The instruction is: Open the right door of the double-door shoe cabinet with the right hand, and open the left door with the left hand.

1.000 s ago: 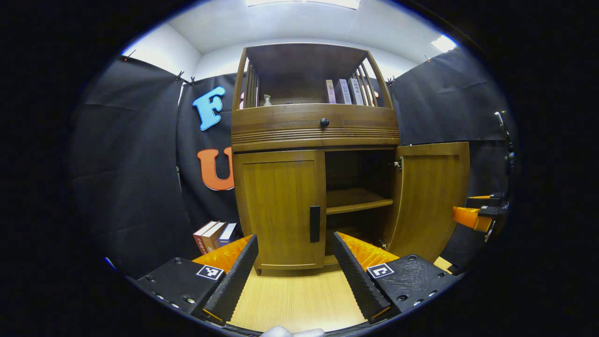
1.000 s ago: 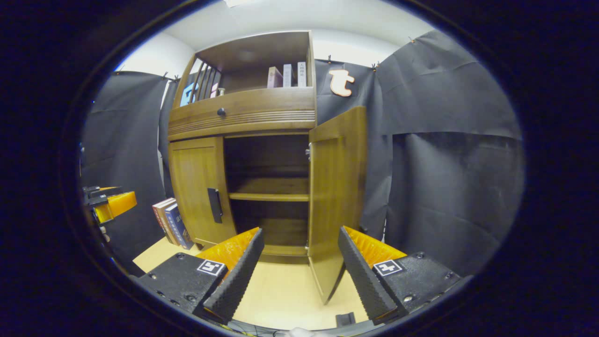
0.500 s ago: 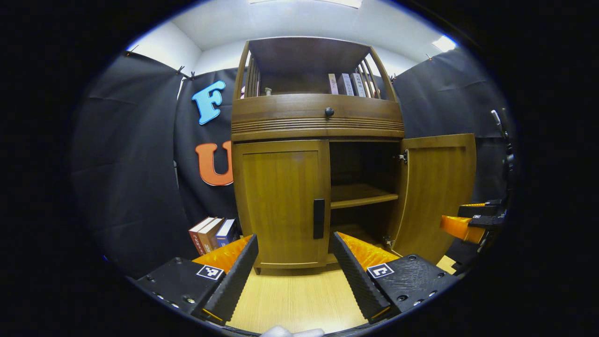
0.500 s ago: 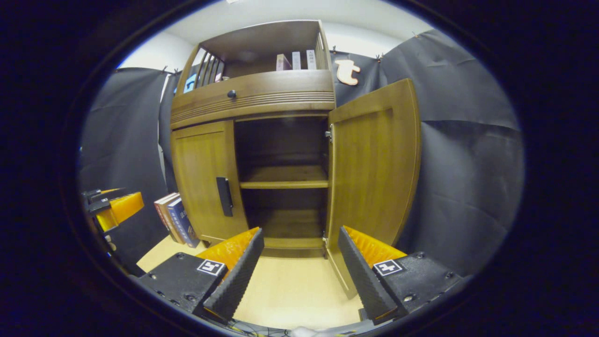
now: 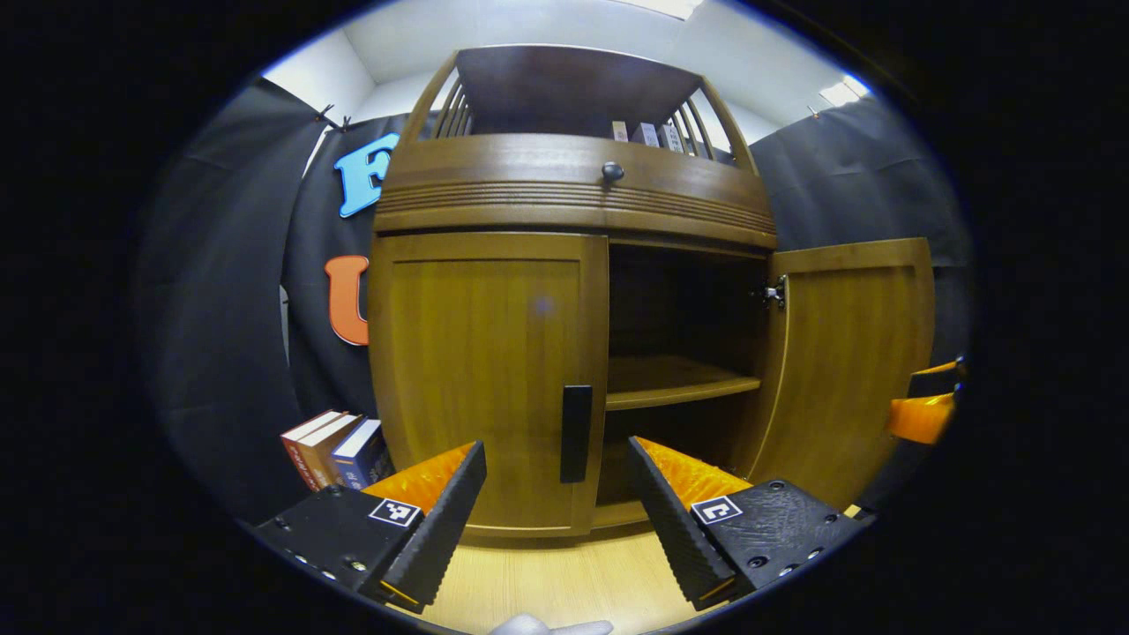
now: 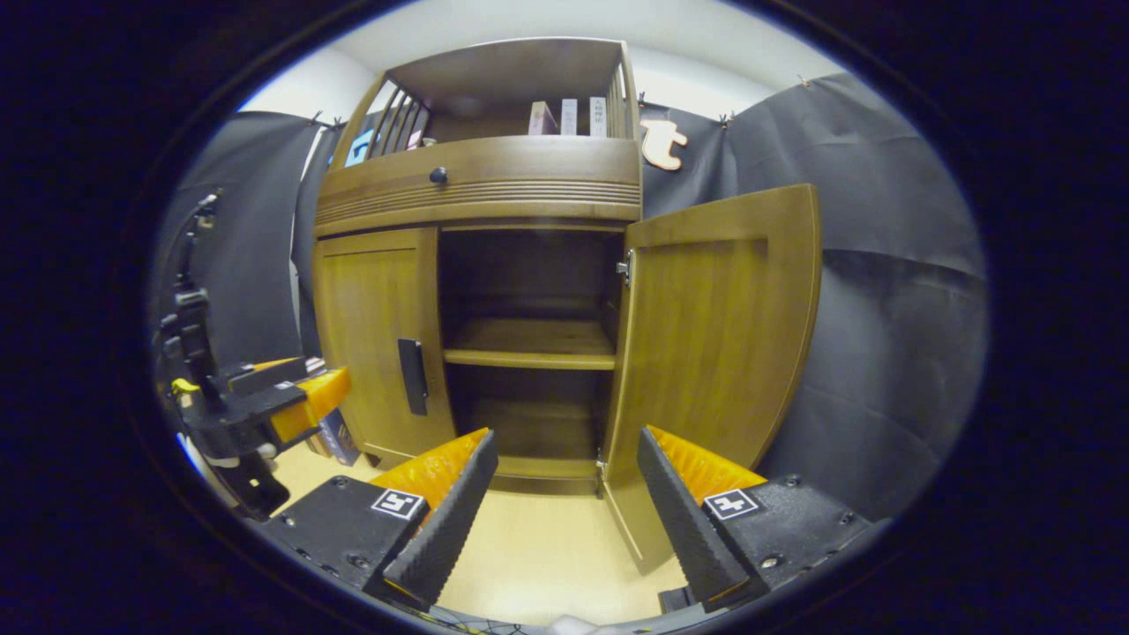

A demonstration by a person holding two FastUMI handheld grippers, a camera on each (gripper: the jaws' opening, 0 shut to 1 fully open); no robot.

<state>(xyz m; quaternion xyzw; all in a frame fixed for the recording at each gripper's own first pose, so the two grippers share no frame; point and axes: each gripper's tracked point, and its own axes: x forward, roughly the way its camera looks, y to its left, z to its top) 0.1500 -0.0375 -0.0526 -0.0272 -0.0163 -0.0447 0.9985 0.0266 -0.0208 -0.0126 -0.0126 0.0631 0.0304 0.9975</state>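
The brown wooden double-door shoe cabinet (image 5: 573, 265) stands on the pale floor (image 6: 538, 556); its right door (image 6: 714, 353) is swung open, its left door (image 5: 485, 370) shut. The left claw (image 5: 556, 503) is held apart before the black handle (image 5: 576, 432); the right claw (image 6: 564, 503) is apart too.

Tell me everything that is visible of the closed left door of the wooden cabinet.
The closed left wooden door is brown with vertical grain, a recessed panel inside a plain frame. It sits shut and upright under the ribbed drawer front. A black vertical bar handle is fixed near its inner edge, beside the open compartment. Nothing touches the door; the left gripper is open in front of the handle.
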